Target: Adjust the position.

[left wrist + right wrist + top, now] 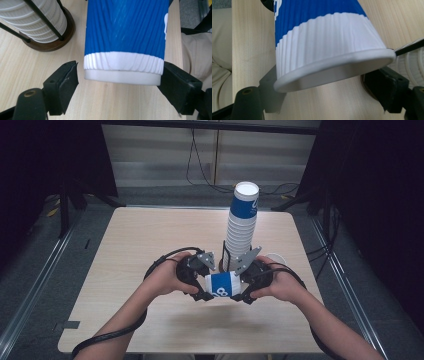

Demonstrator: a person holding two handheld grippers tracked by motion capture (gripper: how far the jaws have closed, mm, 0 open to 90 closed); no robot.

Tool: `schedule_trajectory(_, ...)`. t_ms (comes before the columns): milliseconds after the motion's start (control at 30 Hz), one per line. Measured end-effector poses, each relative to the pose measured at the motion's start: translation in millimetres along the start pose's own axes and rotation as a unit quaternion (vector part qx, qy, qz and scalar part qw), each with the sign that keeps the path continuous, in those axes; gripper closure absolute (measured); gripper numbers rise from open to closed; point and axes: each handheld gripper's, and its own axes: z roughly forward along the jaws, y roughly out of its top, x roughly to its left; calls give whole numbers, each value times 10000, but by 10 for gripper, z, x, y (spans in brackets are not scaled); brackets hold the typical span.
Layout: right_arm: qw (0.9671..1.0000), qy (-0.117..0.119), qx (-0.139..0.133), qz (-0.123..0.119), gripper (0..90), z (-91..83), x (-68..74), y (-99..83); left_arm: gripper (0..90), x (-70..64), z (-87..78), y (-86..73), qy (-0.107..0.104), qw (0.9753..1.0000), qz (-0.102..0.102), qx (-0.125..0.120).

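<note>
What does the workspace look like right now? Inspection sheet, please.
Surface: light wooden table.
Job's things: blue-and-white cup held sideways between the grippers; cup stack in a wire holder behind.
Clutter: white round item beside the stack.
Grippers: left gripper fingers straddle the cup's base, gap on one side; right gripper at its rim, grip unclear.
Cables: gripper cable on the table; floor cables behind.
Surroundings: dark screens.

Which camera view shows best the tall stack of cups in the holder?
The high view: the stack of cups stands whole there, behind both grippers. The left gripper view shows its lowest cups on the brown base, between black rods. The right gripper view shows some white rims at the edge.
</note>
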Motion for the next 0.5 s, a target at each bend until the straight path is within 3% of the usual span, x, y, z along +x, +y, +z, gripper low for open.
schedule_trajectory(267, 9999, -2, 112, -29, 212, 41, 4, 17, 190, -21, 0, 118, 59, 9998, 152, 128)
schedule_trajectory(500, 9999, 10, 91, -103, 206, 43, 19, 51, 188, -21, 64, 114, 39, 9999, 133, 103)
